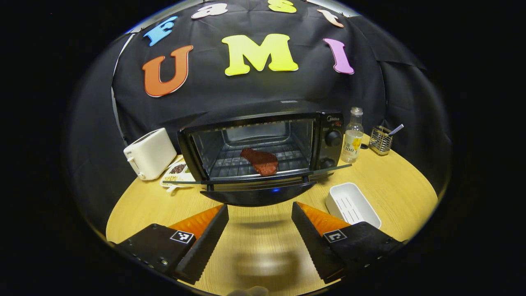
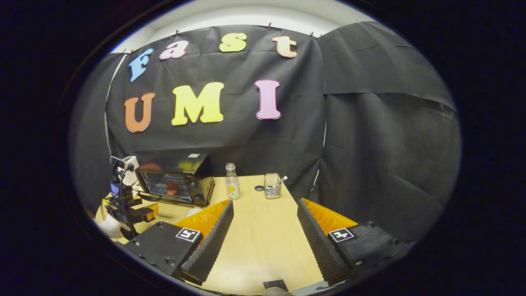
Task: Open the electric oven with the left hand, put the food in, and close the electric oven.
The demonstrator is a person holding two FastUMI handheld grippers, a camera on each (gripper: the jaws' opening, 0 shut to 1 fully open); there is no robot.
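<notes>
The black electric oven (image 1: 324, 123) stands at the back of the round wooden table with its glass door (image 1: 257, 177) folded down flat. A reddish-brown piece of food (image 1: 260, 161) lies on the rack inside. My left gripper (image 1: 259, 224) hovers open just in front of the door's handle (image 1: 259, 196), holding nothing. In the right gripper view the oven (image 2: 176, 179) sits far left with the food (image 2: 171, 188) visible inside, and the left gripper (image 2: 131, 209) hangs before it. My right gripper (image 2: 265, 224) is open over bare table, well right of the oven.
A white toaster (image 1: 148, 153) and a dish of snacks (image 1: 176, 172) stand left of the oven. A clear bottle (image 1: 353, 135) and a wire holder (image 1: 380, 139) are to its right. A white rectangular tray (image 1: 352, 204) lies near my left gripper's right finger.
</notes>
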